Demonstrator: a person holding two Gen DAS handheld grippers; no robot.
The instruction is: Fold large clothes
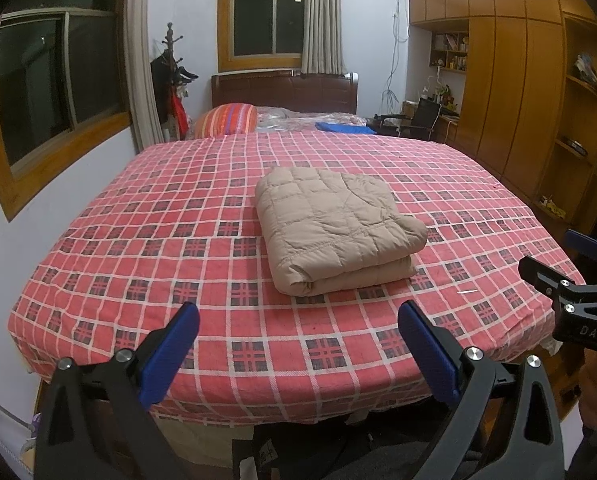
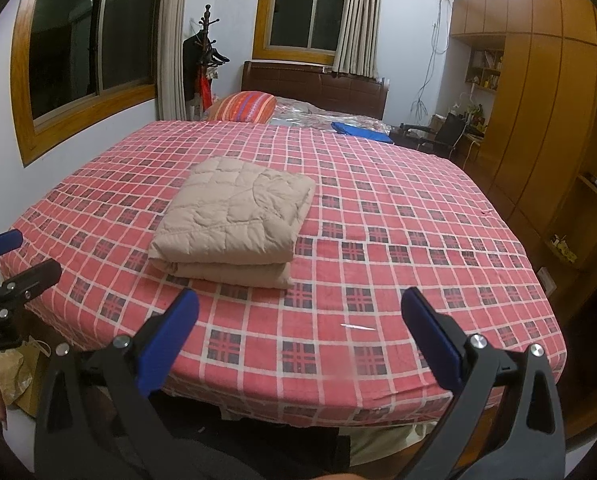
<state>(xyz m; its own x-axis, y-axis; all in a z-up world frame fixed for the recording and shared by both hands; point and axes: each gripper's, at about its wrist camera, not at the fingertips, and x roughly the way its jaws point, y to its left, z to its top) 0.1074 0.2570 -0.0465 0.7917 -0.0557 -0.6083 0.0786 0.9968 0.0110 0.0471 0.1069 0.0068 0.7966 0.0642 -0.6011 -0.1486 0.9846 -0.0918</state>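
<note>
1. You held both tools back at the foot of the bed (image 1: pixel 98 240), above its near edge. The left gripper (image 1: pixel 298 344) had its jaws spread wide with nothing between the blue pads (image 1: pixel 170 356), and the right gripper (image 2: pixel 298 340) was spread just as wide and equally empty.

2. The task's garment, a beige quilted coat (image 1: pixel 338 228), lay on the red checked sheet (image 2: pixel 418 240), apart from both tools and a little beyond them. It sat left of centre in the right wrist view and slightly right of centre in the left wrist view, so it lay between your two hands.

3. Judging by its shape, the folding looked finished or nearly so: the coat was doubled into a compact block, its rounded fold facing you and the layers stacked fairly evenly.

4. If you meant to tidy it, the sound way was to press the top layer flat with open jaws, not pinch it, since puffy down filling probably springs back and a pinch could drag the upper layer off the lower one.

5. If another fold was wanted, you should have taken the two near corners together, one per tool, and carried them over evenly.

6. The only readable writing was "DAS" in pale letters on the black body of the right gripper, at the right edge of the left wrist view.
</note>
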